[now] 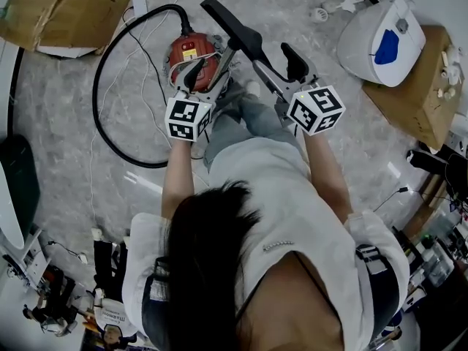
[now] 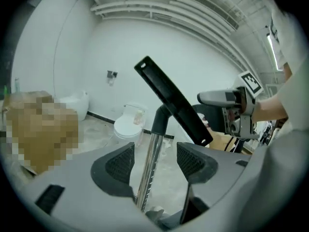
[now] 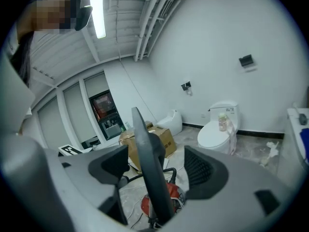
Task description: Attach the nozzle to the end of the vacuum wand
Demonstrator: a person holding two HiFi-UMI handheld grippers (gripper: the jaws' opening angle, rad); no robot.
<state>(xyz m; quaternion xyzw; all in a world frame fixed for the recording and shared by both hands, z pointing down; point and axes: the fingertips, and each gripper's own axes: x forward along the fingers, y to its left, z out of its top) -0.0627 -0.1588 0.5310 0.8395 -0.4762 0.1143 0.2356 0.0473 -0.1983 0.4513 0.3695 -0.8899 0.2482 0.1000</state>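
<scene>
A red vacuum canister (image 1: pixel 191 53) and its looped black hose (image 1: pixel 99 115) lie on the grey floor (image 1: pixel 58 137), with a brown cardboard box (image 1: pixel 66 9) and a white toilet (image 3: pixel 217 134) beyond. The flat black nozzle (image 2: pixel 171 100) sits tilted on the chrome wand (image 2: pixel 150 163). The wand passes between the spread jaws of the left gripper (image 2: pixel 155 159), the nozzle between those of the right gripper (image 3: pixel 157 168), and neither is squeezed.

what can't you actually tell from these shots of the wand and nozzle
Lower end of the wand: left gripper view, cut off behind the body of the left claw.
Whether the nozzle is locked on: its collar shows there, no catch does.
Label on the vacuum: head view, too small to read.
Far end of the hose: head view, runs under the person's forearm.
</scene>
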